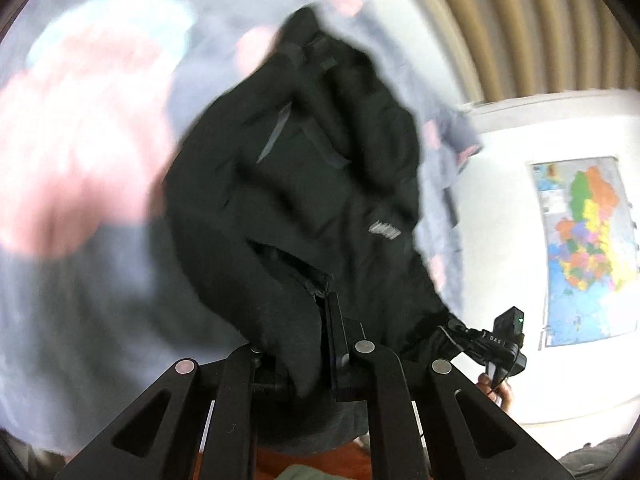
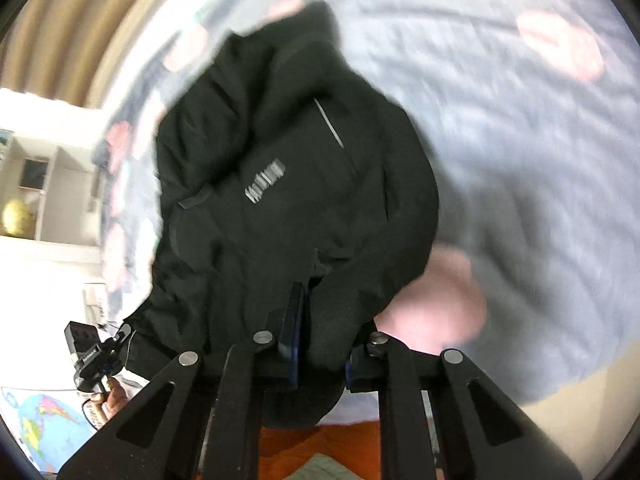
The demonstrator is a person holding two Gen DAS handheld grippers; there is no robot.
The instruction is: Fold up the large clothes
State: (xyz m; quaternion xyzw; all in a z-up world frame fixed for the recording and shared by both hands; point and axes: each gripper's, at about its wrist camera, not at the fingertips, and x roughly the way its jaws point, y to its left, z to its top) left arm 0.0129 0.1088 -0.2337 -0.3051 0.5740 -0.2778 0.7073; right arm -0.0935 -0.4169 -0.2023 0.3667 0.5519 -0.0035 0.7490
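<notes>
A large black jacket (image 1: 312, 168) with a grey printed logo hangs bunched above the bed, blurred by motion. My left gripper (image 1: 316, 308) is shut on a fold of the jacket's edge; cloth covers its left finger. In the right wrist view the same jacket (image 2: 288, 184) fills the middle, and my right gripper (image 2: 320, 320) is shut on another part of its edge. Each gripper shows in the other's view, held in a hand with jacket cloth at its tip: the right gripper (image 1: 500, 344) and the left gripper (image 2: 92, 356).
A grey-blue bed cover (image 1: 100, 280) with pink patches lies under the jacket (image 2: 540, 160). A coloured map (image 1: 584, 248) hangs on the white wall, beige curtains (image 1: 520, 20) hang behind the bed, and a shelf (image 2: 40, 192) stands at the left. Orange fabric (image 2: 320, 440) shows below the grippers.
</notes>
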